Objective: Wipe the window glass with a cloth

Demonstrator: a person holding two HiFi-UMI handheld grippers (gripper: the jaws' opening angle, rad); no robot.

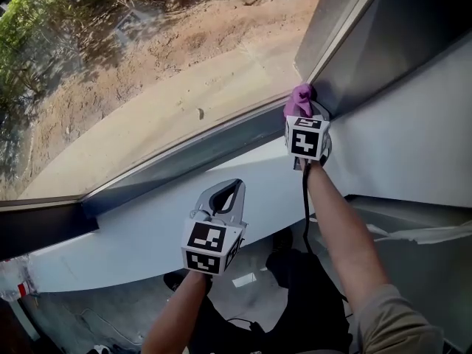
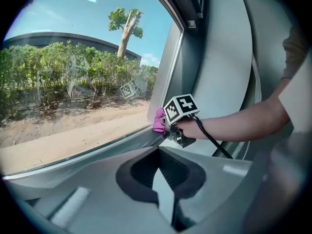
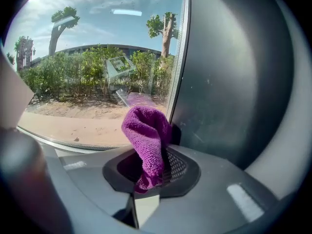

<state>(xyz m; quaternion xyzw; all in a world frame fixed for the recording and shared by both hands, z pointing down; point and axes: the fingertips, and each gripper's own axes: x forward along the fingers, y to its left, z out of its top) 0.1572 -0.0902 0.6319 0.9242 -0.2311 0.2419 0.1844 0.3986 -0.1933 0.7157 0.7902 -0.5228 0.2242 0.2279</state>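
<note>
The window glass (image 1: 147, 65) fills the upper left of the head view, with sandy ground and bushes behind it. My right gripper (image 1: 302, 110) is shut on a purple cloth (image 1: 301, 97) and holds it against the bottom right corner of the pane, where the glass meets the dark side frame (image 1: 346, 43). In the right gripper view the cloth (image 3: 146, 135) bunches up out of the jaws just in front of the glass (image 3: 97, 82). My left gripper (image 1: 230, 187) hovers lower, over the white sill (image 1: 140, 234), shut and holding nothing. The left gripper view shows the cloth (image 2: 158, 120) beside the right gripper's marker cube (image 2: 180, 108).
A dark bottom frame rail (image 1: 184, 157) runs along the pane's lower edge. A black cable (image 1: 304, 205) hangs from the right gripper along the forearm. Below the sill are the floor and dark clothing (image 1: 302, 286). A grey wall panel (image 1: 413, 139) stands to the right.
</note>
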